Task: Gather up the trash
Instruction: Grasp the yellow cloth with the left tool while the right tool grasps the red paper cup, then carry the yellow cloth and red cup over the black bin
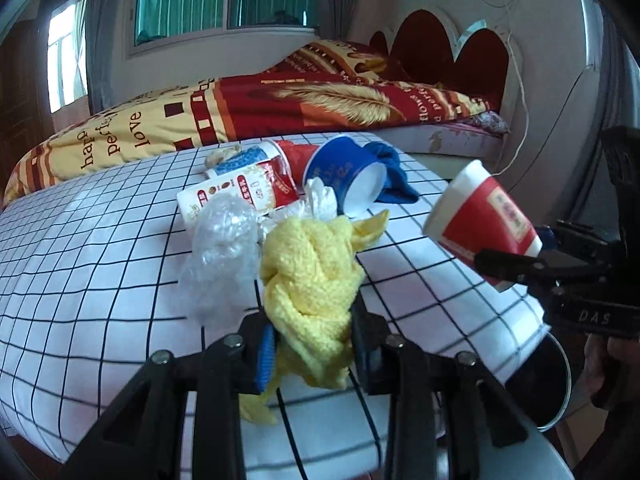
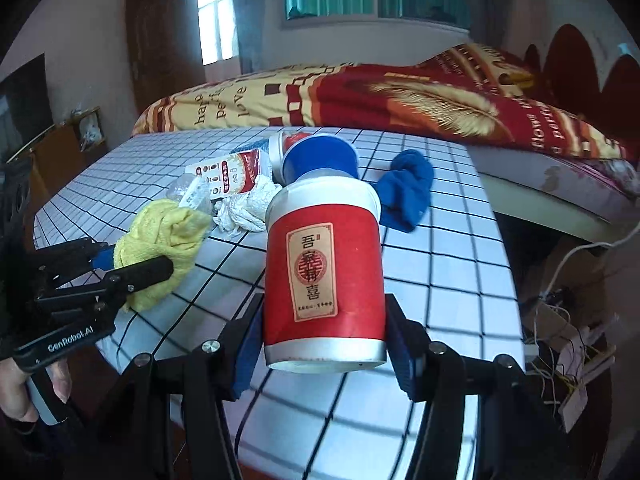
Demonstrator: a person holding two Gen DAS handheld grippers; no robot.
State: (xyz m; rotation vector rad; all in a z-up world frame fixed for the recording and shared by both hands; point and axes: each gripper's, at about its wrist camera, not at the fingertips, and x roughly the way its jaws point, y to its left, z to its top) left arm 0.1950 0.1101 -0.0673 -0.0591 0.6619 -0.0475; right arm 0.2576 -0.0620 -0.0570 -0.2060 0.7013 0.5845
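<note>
red paper cup (image 2: 324, 276): light, crushable, held mid-wall at frame centre by right tongs (image 2: 320, 344); yellow cloth (image 1: 308, 280): soft, bunched, clamped in left tongs (image 1: 312, 344), lower centre, over checked worktop (image 1: 100, 280)

left gripper (image 1: 312, 344): clamped on yellow cloth (image 1: 312, 272) | right gripper (image 2: 324, 344): clamped on red cup (image 2: 324, 280)

Both wrist views close, bedward; share table (image 1: 100, 248).
</note>
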